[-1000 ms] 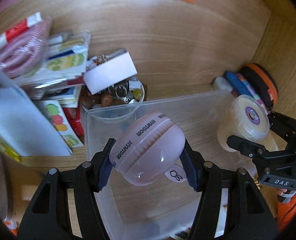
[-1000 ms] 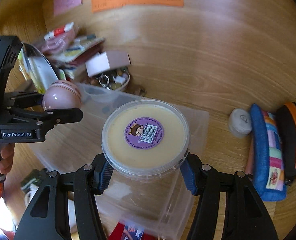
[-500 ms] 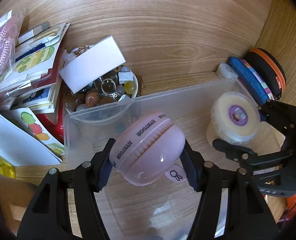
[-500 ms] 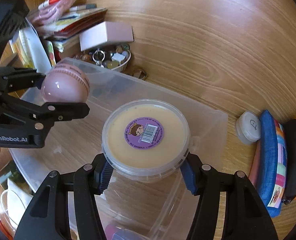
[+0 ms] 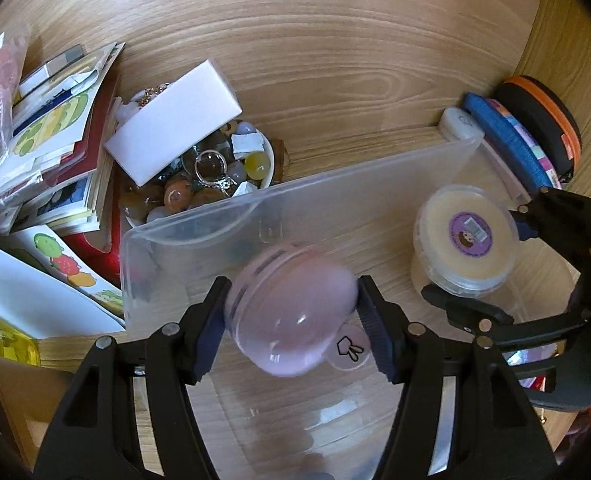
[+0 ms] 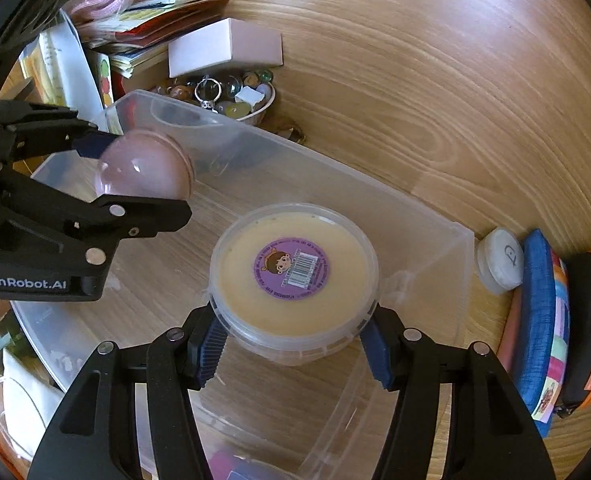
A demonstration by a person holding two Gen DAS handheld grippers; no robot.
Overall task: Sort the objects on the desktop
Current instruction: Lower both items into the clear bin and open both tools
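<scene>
Clear bin [image 6: 435, 248] floor lies open between both loads; bead bowl [image 5: 199, 184] crowds its far wall.

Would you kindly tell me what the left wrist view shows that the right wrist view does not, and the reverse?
Only the left wrist view shows the bunny-mark tag under the pink round case and the yellow packet at far left. Only the right wrist view shows the GenRobot.AI lettering on the left gripper and the barcode on the tub's purple sticker. Both show the clear bin, the cream tub in the right gripper, the bead bowl, the white box and the pouches.
</scene>
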